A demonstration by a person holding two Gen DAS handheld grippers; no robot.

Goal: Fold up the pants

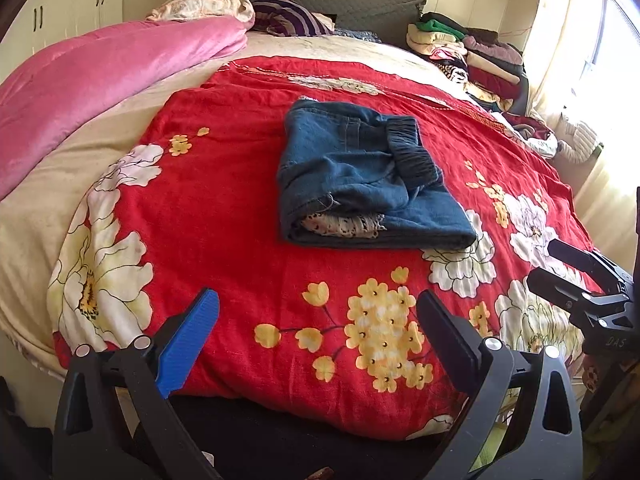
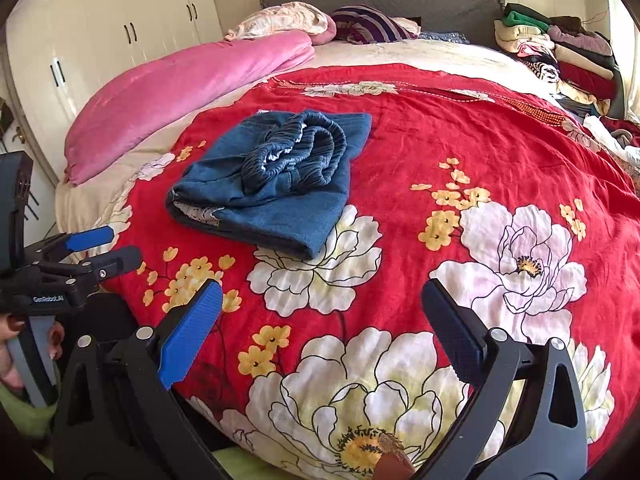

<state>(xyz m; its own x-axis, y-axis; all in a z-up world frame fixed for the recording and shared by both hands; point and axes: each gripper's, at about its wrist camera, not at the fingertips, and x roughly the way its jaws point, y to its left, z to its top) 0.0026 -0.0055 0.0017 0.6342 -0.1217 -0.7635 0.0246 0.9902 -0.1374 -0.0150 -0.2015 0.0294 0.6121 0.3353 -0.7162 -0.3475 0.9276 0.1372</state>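
Spread across the bed, a red floral quilt (image 1: 240, 208) carries the denim pants (image 1: 360, 176), already folded into a thick bundle at its middle, elastic waistband (image 1: 412, 152) on top. Soft, fairly heavy denim should drape without slipping; the firm folded edge looks best to pinch. Left gripper (image 1: 318, 334) and right gripper (image 2: 322, 330) hover near the foot, spread wide, holding nothing.

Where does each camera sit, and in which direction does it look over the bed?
Left wrist: sits on the left gripper at the bed's foot, facing the headboard; the folded jeans lie ahead, the right gripper enters at right.
Right wrist: sits on the right gripper, same direction; jeans lie ahead-left, the left gripper and fingers show at left.
Shared: jeans, red floral quilt, pink blanket, clothes pile. Both grippers open.
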